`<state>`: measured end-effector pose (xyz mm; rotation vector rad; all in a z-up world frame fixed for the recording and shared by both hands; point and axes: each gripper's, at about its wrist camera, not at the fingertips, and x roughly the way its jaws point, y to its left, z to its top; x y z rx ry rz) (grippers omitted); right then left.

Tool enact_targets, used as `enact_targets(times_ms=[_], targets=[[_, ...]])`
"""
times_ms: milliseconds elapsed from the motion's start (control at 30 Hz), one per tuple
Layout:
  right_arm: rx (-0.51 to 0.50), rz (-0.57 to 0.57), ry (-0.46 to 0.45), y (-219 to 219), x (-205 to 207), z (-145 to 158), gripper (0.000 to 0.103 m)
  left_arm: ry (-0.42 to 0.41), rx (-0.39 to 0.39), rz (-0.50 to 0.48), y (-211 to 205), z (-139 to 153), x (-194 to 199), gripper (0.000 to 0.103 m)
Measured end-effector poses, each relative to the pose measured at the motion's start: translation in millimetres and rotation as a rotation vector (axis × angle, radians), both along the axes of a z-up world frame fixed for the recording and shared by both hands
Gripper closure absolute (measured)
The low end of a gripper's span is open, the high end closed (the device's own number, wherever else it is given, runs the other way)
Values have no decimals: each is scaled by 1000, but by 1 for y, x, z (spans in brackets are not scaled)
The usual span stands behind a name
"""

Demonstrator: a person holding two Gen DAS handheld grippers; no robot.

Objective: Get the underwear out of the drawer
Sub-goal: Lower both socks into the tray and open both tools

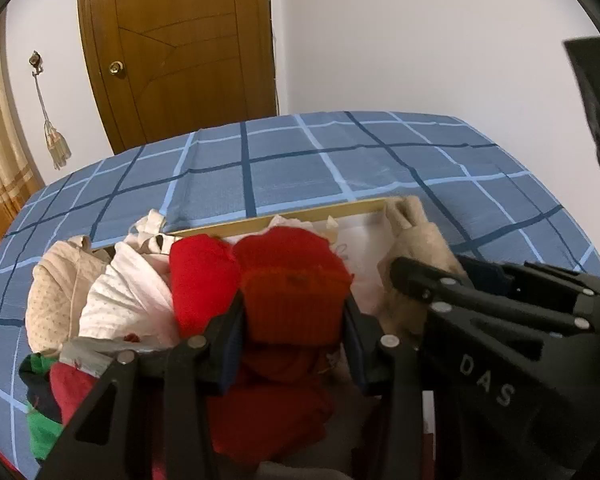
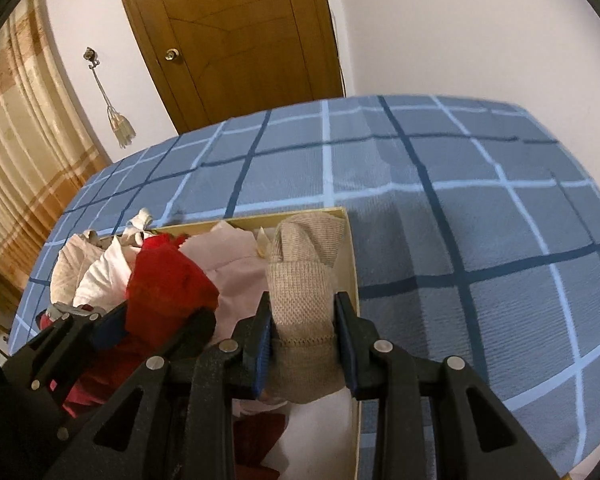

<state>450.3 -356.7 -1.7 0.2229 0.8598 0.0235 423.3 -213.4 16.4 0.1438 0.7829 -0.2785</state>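
While the left tongs [image 1: 296, 320] squeeze a red rolled-up underwear [image 1: 296, 284] between both fingers, the right tongs [image 2: 304, 336] pinch a tan knit one [image 2: 300, 292] the same way. Both pieces sit in the wooden drawer [image 2: 350, 256], which is stuffed with more clothes: white [image 1: 128, 300], pink [image 2: 236, 272], spotty beige [image 1: 56, 292] and green [image 1: 40, 428]. The drawer rests on a blue checked bed cover [image 1: 340, 160].
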Motion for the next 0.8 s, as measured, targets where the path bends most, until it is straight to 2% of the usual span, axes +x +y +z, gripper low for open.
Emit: enact_targets(times_ms=[133, 233, 267, 300, 367, 400, 433, 467, 600, 800], targets=[[28, 19, 12, -3, 7, -8, 70, -7, 17, -1, -3, -3, 1, 60], [77, 41, 20, -5, 13, -11, 67, 5, -1, 4, 0, -3, 3, 54], [107, 51, 31, -8, 15, -14, 58, 9, 2, -10, -2, -3, 3, 45], [124, 62, 28, -8, 15, -14, 52, 4, 24, -24, -5, -4, 1, 43], [116, 62, 36, -10, 11, -12, 49, -13, 112, -55, -14, -6, -7, 29], [132, 70, 41, -10, 10, -12, 44, -18, 145, -81, -18, -7, -13, 23], [179, 78, 41, -13, 6, -11, 41, -23, 142, -83, -18, -5, -17, 10], [215, 71, 28, -17, 2, -10, 40, -39, 140, -77, -18, -1, -24, 2], [282, 35, -66, -26, -23, 8, 40, -122, 126, -78, -14, 21, -48, 1], [284, -6, -112, -27, -53, 26, 39, -116, 79, -61, 1, 36, -69, 1]])
